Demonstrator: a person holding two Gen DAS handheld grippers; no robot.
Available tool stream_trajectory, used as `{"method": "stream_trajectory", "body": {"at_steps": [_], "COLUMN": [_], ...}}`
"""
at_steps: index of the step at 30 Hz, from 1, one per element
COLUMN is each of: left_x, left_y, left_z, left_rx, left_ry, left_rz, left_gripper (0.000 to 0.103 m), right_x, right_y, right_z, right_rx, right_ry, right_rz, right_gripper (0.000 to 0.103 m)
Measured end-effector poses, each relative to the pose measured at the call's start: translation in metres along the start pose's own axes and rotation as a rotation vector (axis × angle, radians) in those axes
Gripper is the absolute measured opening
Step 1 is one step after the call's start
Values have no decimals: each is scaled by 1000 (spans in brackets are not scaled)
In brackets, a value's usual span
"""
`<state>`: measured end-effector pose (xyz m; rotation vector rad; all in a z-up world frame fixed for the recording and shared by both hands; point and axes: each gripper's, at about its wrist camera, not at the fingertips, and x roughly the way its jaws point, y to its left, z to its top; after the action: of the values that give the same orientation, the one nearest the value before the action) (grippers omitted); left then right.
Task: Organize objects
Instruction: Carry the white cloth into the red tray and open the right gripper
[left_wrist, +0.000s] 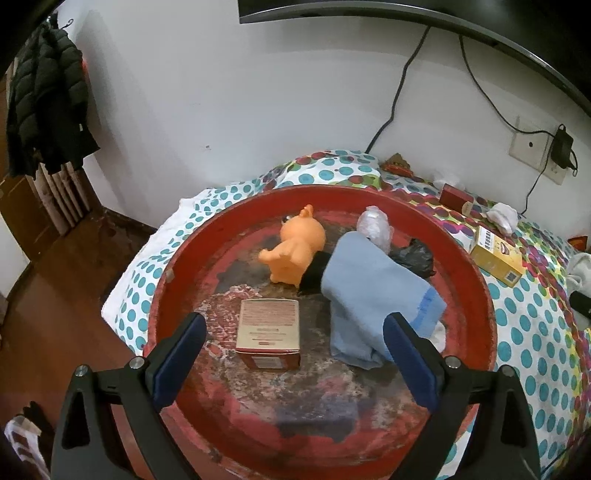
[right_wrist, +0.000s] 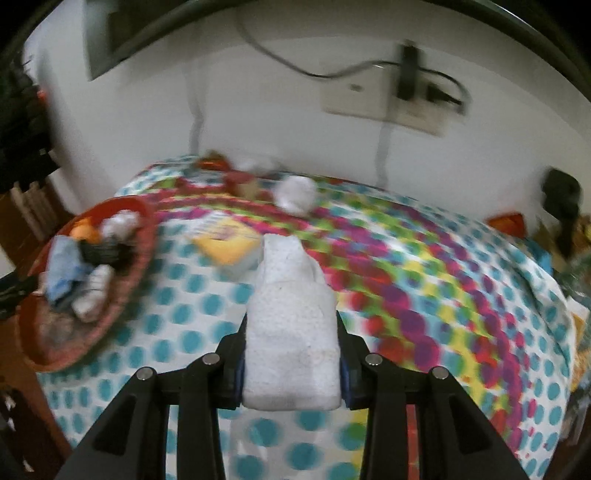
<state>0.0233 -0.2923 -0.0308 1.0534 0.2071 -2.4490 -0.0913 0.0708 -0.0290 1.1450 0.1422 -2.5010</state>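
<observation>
A round red tray (left_wrist: 476, 280) lies on the dotted bedspread; it also shows in the right wrist view (right_wrist: 144, 240) at the left. In it lie an orange toy pig (left_wrist: 295, 247), a gold-red box (left_wrist: 267, 332), a blue sock (left_wrist: 369, 291), a crumpled clear wrapper (left_wrist: 375, 225) and a black bag (left_wrist: 415, 258). My left gripper (left_wrist: 293, 360) is open and empty, hovering above the tray over the box. My right gripper (right_wrist: 291, 354) is shut on a white folded sock (right_wrist: 291, 317), held above the bedspread to the right of the tray.
On the bedspread (right_wrist: 424, 295) lie a yellow box (left_wrist: 496, 254), a red box (left_wrist: 456, 197), a white crumpled ball (right_wrist: 295, 194) and other small clutter near the wall. Cables and a socket (left_wrist: 530, 146) are on the wall. Wooden floor (left_wrist: 55, 295) lies to the left.
</observation>
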Motion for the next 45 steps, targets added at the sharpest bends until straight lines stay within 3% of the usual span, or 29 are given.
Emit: {"method": "stream_trajectory", "body": {"at_steps": [10, 20, 27, 39, 45], "left_x": [4, 5, 6, 10, 10], "left_y": [14, 29, 37, 46, 45], "left_z": [0, 1, 1, 1, 0], "left_rx": [-11, -36, -58, -79, -76], "left_ry": [8, 6, 7, 17, 16], "left_rz": [29, 51, 48, 55, 53], "left_gripper": [98, 99, 99, 100, 100], "right_x": [14, 39, 59, 65, 58], "right_y": [110, 176, 199, 221, 224], "right_z": [21, 13, 6, 0, -8], "right_rx": [-142, -217, -240, -243, -279], "right_ry": [12, 73, 109, 99, 74], "right_rz": [152, 244, 295, 385, 348], "right_gripper": [37, 37, 37, 38, 40]}}
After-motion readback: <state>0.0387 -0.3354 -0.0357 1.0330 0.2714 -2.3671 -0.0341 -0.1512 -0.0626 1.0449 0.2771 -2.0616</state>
